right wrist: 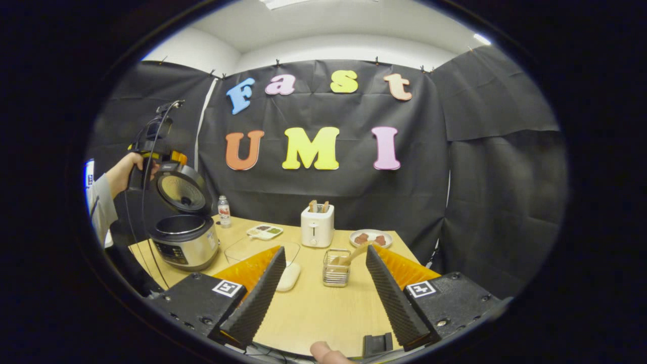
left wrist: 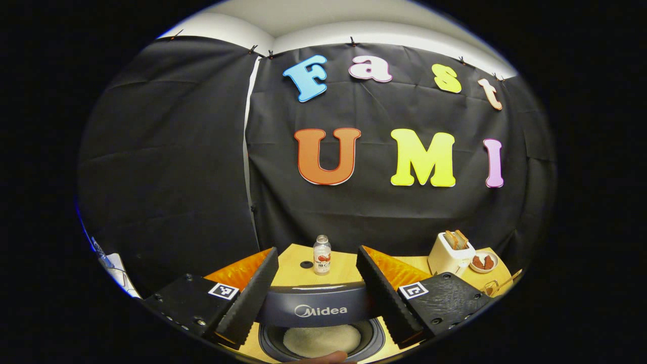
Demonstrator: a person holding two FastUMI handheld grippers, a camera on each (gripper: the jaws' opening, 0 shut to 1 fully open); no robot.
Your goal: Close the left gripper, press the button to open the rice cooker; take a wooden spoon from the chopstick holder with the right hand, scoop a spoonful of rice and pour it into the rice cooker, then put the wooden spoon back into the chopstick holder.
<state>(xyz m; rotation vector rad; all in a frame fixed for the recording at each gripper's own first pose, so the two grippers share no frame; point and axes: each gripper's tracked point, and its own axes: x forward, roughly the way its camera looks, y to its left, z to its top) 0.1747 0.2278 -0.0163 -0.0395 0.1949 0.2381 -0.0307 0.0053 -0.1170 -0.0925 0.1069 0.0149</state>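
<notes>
The rice cooker (right wrist: 184,242) stands at the table's left end with its lid (right wrist: 182,192) swung up. A hand holds my left gripper (right wrist: 151,151) just above and behind that lid. In the left gripper view the left gripper (left wrist: 317,253) is open, with the lid's dark front edge (left wrist: 318,306) low between its fingers and the inner pot (left wrist: 374,341) below holding something white and grainy. My right gripper (right wrist: 326,250) is open over the table. Straight ahead of it stands the wire chopstick holder (right wrist: 336,270), with the wooden spoon (right wrist: 356,252) leaning in it.
A clear glass dish (right wrist: 260,250) and a white oval object (right wrist: 288,277) lie between cooker and holder. Behind them are a toaster (right wrist: 317,226), a plate of food (right wrist: 370,237), a small tray (right wrist: 264,231) and a bottle (right wrist: 223,211). A cable hangs down by the cooker.
</notes>
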